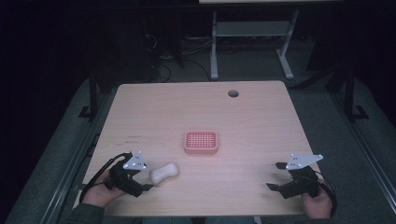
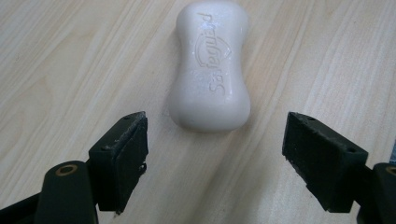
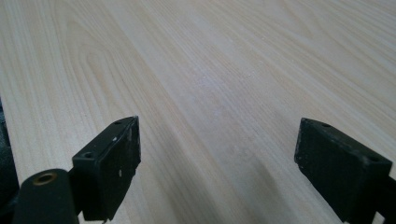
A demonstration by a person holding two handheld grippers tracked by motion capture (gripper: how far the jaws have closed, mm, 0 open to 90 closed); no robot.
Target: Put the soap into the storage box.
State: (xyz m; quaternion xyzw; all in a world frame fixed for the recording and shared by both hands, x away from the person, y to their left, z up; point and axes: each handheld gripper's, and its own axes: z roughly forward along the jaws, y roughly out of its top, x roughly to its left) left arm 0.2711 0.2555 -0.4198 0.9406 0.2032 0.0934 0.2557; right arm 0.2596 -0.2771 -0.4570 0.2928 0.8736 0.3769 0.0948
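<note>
Our left hand-held gripper [image 2: 215,161] has its jaws spread wide, just short of the white soap bar [image 2: 209,70] lying on the counter [image 1: 252,116]; the right hand-held gripper [image 3: 217,168] is likewise apart over bare wood. We judge the smooth, waisted bar could squirt out if pinched off-centre; it might also slide forward toward the pink soap dish [image 1: 201,142].

One soap bar [image 1: 164,173] — one pink soap dish [image 1: 201,142] — two grippers.

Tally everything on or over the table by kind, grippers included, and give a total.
Soap bar: 1
Pink soap dish: 1
Grippers: 2, the left gripper and the right gripper, both open
Total: 4
</note>
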